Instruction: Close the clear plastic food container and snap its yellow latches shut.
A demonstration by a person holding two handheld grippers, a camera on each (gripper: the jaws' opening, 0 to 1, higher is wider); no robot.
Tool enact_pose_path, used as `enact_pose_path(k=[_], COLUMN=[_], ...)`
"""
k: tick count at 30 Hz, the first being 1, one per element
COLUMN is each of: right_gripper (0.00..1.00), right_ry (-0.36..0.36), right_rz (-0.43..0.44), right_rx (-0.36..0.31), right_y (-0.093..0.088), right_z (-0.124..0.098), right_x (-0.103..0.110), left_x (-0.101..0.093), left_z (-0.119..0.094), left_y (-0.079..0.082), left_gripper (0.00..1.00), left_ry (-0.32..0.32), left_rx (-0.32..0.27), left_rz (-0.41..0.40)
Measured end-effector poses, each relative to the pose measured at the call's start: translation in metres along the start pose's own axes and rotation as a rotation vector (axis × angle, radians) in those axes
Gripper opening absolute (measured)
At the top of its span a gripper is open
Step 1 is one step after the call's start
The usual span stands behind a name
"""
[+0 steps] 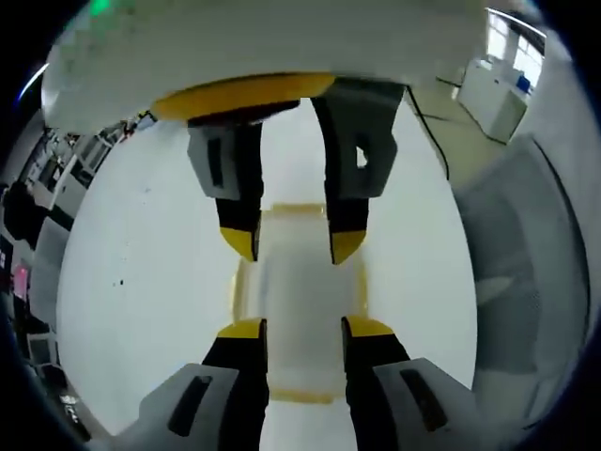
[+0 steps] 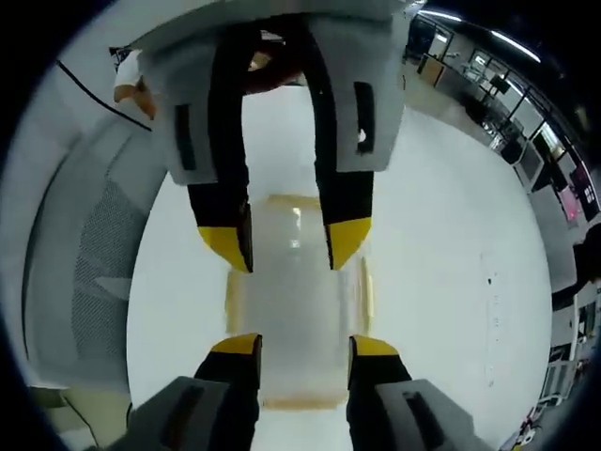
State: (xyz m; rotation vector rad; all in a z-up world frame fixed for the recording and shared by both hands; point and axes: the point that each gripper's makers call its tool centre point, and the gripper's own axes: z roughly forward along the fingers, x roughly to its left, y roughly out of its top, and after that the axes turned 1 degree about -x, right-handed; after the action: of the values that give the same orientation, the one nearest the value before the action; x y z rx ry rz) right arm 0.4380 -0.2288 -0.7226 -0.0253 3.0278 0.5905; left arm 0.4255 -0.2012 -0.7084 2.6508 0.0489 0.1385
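Clear rectangular plastic food container (image 1: 299, 310) with yellow latches lies flat on the white table (image 1: 141, 282), lid apparently seated, midway between both grippers, probably so opposite ends can be worked together. Left gripper (image 1: 302, 331) and right gripper (image 2: 302, 346) face each other above it, jaws apart, gripping nothing.

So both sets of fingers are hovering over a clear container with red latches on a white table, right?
Not quite: the latches are yellow, not red, as the right gripper view shows. The rest holds: the left gripper and right gripper face each other over the clear container on the white table.
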Motion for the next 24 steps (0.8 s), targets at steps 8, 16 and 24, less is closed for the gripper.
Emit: enact_pose_path(k=[8, 16, 24], right_gripper=[0.33, 0.35, 0.37], right_ry=[-0.003, -0.007, -0.010], right_rz=[0.001, -0.001, 0.002], right_rx=[-0.005, -0.005, -0.008], right_y=[0.001, 0.003, 0.006], right_z=[0.004, 0.006, 0.009], right_x=[-0.008, -0.016, -0.022], left_x=[-0.007, -0.018, -0.023], left_z=[0.002, 0.006, 0.006], left_y=[0.000, 0.001, 0.001], left_gripper=[0.29, 0.31, 0.37], left_ry=[0.000, -0.006, 0.026], left_rx=[-0.011, -0.031, -0.037], left_rz=[-0.020, -0.052, -0.055])
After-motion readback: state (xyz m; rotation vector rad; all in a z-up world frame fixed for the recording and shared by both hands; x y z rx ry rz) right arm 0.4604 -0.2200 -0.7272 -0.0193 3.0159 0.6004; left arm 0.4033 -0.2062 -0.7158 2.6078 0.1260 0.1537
